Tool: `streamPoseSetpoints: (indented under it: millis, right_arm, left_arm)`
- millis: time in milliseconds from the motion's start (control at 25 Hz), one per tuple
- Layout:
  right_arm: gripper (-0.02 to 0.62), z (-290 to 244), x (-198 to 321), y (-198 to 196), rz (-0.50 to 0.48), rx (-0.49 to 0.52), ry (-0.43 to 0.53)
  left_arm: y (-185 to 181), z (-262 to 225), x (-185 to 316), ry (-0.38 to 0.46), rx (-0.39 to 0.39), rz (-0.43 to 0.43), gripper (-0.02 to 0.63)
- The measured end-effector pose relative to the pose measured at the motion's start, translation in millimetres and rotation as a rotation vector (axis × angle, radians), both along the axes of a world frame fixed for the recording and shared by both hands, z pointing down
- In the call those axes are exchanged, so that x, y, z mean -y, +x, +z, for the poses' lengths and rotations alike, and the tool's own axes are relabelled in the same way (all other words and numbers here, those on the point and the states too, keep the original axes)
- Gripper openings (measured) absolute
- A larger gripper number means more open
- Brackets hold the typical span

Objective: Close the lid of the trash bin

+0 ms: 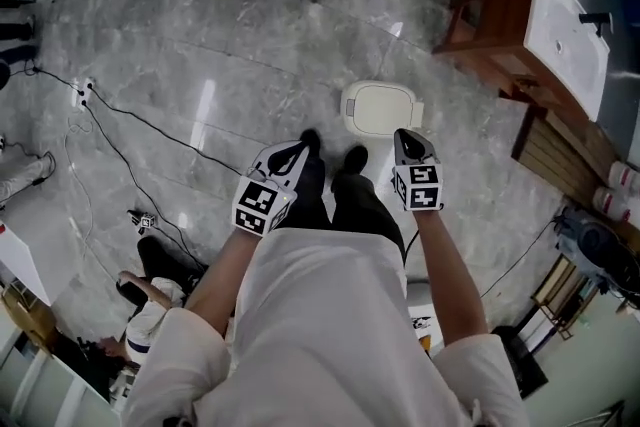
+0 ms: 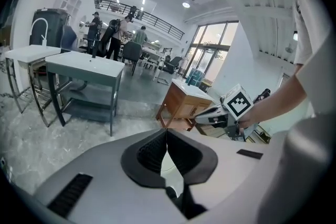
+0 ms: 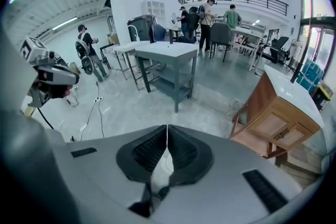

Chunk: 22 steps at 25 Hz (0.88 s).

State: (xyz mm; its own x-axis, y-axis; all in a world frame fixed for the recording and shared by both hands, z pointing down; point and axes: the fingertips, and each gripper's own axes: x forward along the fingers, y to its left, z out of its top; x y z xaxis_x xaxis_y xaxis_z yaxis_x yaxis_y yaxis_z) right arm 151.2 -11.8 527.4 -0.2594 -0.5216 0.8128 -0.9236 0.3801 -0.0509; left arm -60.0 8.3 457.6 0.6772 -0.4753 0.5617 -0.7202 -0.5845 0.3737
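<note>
White sleeves are seen closest; beyond them the left gripper (image 1: 297, 150) and right gripper (image 1: 408, 140) are held above the trash bin (image 1: 413, 112), jaws pressed together on nothing. Its lid (image 1: 378, 107) appears lowered; if unseated, it could be left ajar.

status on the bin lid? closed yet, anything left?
Done, apparently: the lid lies flat on the trash bin in the head view. In hand: nothing. The left gripper and right gripper both have their jaws together and empty, held apart from the bin. Left: nothing visible, beyond perhaps checking that the lid is fully seated.
</note>
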Motion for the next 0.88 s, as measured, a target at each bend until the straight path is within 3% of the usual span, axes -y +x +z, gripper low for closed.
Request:
streamPoseSetpoints:
  millis: [520,880]
  right_arm:
    - [0.034,-125,-60,55,0.055,0.075,0.227]
    - [0.034,-171,-121,84,0.037,0.091,0.340]
  left_arm:
    - [38,-74,-46,0.114,-0.014,-0.001,0.018]
    - [64,-125,-92,0.214,-0.027,-0.018,0.018]
